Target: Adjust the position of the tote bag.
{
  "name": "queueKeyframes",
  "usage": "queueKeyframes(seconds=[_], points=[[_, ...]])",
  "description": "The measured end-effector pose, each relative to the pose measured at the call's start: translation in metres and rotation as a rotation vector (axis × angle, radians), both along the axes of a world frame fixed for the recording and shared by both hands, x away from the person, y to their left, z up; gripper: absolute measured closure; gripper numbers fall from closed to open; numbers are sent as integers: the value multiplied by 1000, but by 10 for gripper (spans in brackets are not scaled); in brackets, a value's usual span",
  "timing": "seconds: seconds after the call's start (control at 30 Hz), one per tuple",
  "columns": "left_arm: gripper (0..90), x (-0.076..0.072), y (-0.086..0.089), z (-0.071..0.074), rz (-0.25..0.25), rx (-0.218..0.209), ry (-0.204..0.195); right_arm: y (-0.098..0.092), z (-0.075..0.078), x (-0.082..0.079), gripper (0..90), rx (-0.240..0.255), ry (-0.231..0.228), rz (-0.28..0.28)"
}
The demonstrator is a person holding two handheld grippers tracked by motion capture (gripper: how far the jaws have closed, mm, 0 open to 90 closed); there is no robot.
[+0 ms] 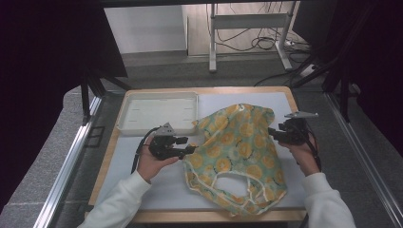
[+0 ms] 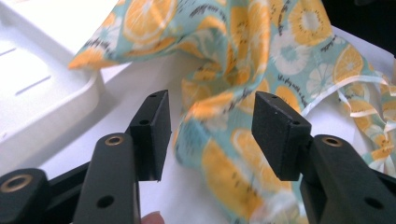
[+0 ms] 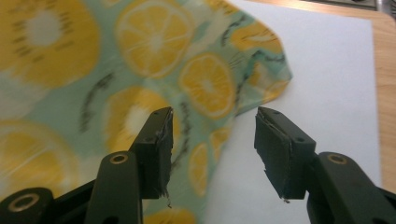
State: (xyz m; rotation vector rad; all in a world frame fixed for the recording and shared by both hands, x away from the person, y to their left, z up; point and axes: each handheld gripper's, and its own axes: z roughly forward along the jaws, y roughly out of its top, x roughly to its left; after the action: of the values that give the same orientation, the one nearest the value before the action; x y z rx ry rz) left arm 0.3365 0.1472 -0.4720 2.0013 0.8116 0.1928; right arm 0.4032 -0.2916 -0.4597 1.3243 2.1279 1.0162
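A teal cloth printed with orange slices [image 1: 237, 152] lies crumpled on the white mat, with a pale trimmed opening at its near end. My left gripper [image 1: 192, 149] sits at the cloth's left edge, pointing right. In the left gripper view its jaws [image 2: 210, 121] stand open, a fold of the cloth [image 2: 243, 56] lies just beyond and partly between them, and the pads do not press on it. My right gripper [image 1: 272, 133] hovers at the cloth's right edge, pointing left. Its jaws [image 3: 215, 135] are open above the cloth's edge [image 3: 154, 42], holding nothing.
A shallow white tray [image 1: 157, 111] stands at the back left of the table, close to the cloth's far-left corner; its rim [image 2: 37, 93] shows left of my left jaws. The white mat [image 3: 327, 70] covers the wooden tabletop [image 1: 110, 156]. Table legs and cables lie beyond.
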Motion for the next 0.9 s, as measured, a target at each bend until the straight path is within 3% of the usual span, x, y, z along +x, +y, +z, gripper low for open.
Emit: queueKeyframes(seconds=[0.3,0.5,0.73,0.9], points=[[457,-4,13,-9,21,-6,31,1,-8,-31,462,25,-13,57],[452,-7,7,-14,13,37,19,3,-13,-48,452,16,-20,91],[448,-11,6,-21,-1,79,15,8,-7,-66,435,24,-36,133],[447,-11,7,-23,2,79,12,12,-2,-80,423,28,-49,163]])
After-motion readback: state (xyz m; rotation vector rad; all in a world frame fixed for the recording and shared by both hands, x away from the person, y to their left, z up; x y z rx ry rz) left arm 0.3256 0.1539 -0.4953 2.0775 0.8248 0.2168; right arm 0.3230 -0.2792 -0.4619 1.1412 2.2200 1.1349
